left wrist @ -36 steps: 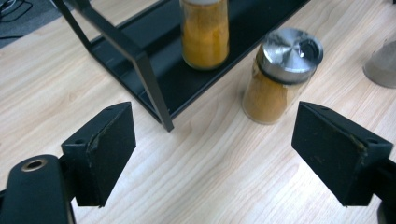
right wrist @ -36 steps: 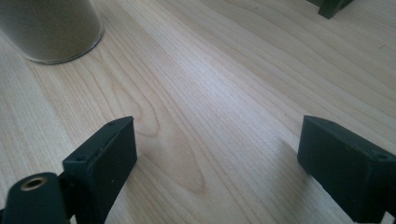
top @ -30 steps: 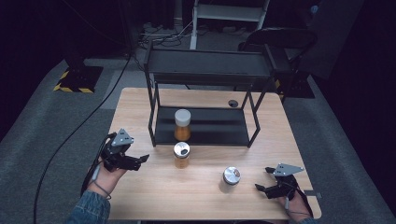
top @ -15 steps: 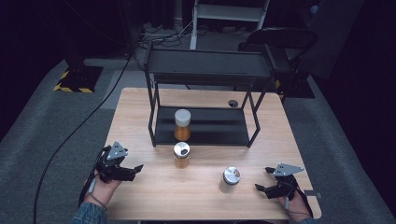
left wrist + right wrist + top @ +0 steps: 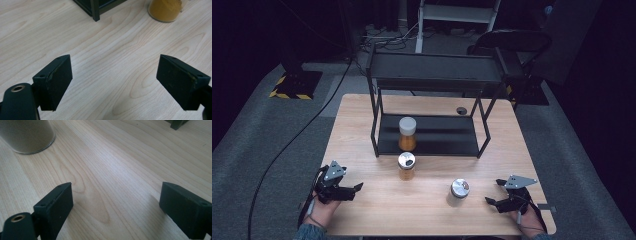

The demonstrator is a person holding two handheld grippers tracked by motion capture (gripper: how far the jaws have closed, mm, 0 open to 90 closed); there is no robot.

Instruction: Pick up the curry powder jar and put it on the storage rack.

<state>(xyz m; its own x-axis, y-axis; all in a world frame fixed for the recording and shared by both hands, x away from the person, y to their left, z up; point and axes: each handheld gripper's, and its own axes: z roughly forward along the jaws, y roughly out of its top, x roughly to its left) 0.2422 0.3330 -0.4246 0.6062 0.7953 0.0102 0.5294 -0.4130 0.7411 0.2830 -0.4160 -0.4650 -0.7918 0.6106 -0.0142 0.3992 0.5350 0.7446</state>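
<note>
High view has the black rack (image 5: 432, 75) at the back of my wooden table (image 5: 362, 115), one orange spice jar (image 5: 407, 134) on its lower shelf and another (image 5: 406, 166) just in front. My left gripper (image 5: 354, 189) and right gripper (image 5: 491, 201) both sit low by the near edge, jaws spread, nothing in them, with a grey-lidded jar (image 5: 458, 191) near the right one.

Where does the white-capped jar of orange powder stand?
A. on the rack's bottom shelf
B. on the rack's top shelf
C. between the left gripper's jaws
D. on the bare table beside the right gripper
A: in the high view the white-capped jar stands on the black rack's bottom shelf, near its front edge.
</note>
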